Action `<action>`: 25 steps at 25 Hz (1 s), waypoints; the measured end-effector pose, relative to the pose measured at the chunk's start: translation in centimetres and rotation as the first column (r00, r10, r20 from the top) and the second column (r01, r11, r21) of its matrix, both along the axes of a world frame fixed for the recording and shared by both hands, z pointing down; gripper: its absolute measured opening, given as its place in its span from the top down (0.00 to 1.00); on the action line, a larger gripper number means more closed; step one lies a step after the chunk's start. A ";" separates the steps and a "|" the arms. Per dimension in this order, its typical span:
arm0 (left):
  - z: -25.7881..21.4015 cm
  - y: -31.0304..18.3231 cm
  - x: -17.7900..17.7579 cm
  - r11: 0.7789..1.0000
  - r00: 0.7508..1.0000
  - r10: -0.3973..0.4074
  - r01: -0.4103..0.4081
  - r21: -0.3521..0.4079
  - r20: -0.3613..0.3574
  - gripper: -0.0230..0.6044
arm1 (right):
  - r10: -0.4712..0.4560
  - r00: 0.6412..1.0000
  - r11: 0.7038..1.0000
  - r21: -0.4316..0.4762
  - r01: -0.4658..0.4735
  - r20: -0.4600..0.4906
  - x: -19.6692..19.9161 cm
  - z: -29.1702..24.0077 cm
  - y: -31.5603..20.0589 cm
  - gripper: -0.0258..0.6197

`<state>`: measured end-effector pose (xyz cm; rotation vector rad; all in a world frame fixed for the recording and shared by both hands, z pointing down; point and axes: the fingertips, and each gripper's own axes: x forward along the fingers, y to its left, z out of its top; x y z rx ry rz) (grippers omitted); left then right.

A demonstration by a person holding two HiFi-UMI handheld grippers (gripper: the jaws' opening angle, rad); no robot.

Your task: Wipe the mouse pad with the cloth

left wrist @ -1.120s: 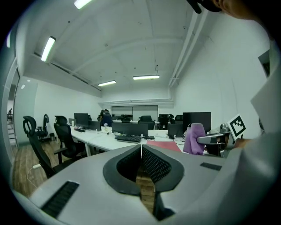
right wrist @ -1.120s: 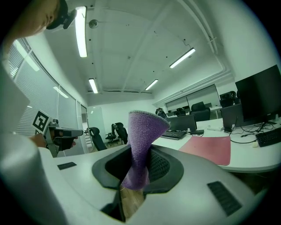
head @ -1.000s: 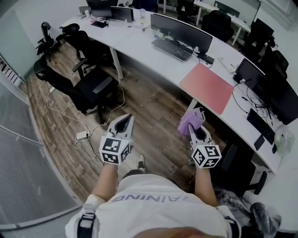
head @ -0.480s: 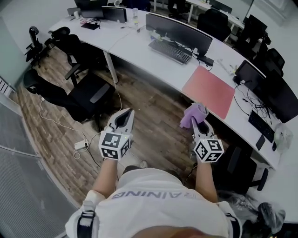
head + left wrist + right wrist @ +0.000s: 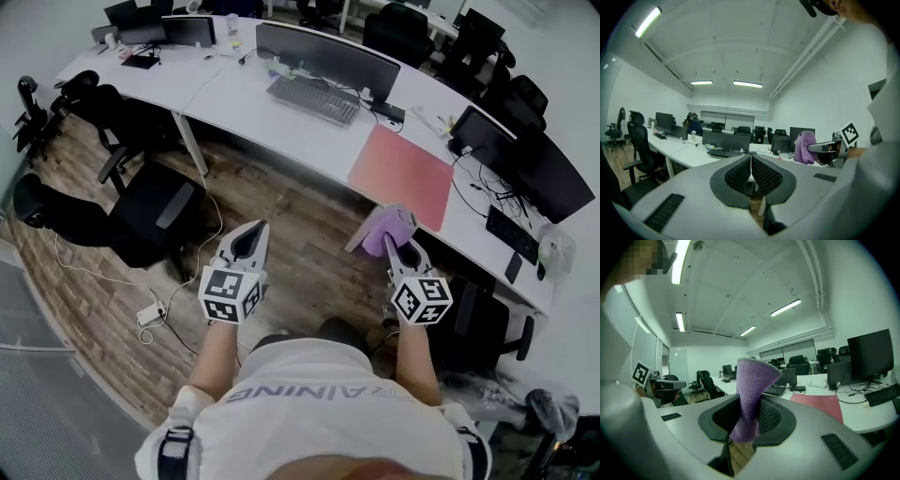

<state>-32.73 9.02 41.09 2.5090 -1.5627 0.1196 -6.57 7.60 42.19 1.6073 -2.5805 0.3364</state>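
A long white counter (image 5: 272, 117) curves across the room above a wood floor (image 5: 300, 220). A black chair (image 5: 150, 211) stands in front of it on the left. The red pad (image 5: 401, 176) lies flat on the counter, right of a keyboard (image 5: 314, 100). The left gripper (image 5: 246, 236) is held over the floor, its fingers (image 5: 736, 177) pressed together with nothing between. The right gripper (image 5: 399, 246) has its fingers (image 5: 772, 417) clamped on the purple cloth (image 5: 751, 385), which stands upright near the pad's front edge.
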 end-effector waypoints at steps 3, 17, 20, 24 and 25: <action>-0.2 -2.2 1.5 0.999 0.999 0.042 -0.042 0.004 0.005 0.91 | 0.036 0.999 0.999 -0.014 -0.036 0.001 1.5 0.3 -1.3 0.81; -0.4 -13.5 9.1 0.998 0.997 0.067 -0.067 -0.006 0.039 0.91 | 0.036 0.999 0.999 -0.023 -0.035 0.040 8.5 0.9 -11.9 0.81; -0.7 -16.2 12.5 0.996 0.995 0.090 -0.090 -0.006 0.043 0.91 | 0.065 0.997 0.997 -0.034 -0.063 0.045 12.0 1.2 -14.2 0.81; -0.8 -19.5 17.1 0.993 0.991 0.121 -0.120 -0.013 0.051 0.91 | 0.114 0.993 0.993 -0.045 -0.112 0.033 16.8 1.4 -16.9 0.81; -0.8 -20.3 18.3 0.992 0.990 0.130 -0.129 -0.013 0.054 0.91 | 0.128 0.991 0.991 -0.051 -0.127 0.028 18.0 1.7 -17.4 0.81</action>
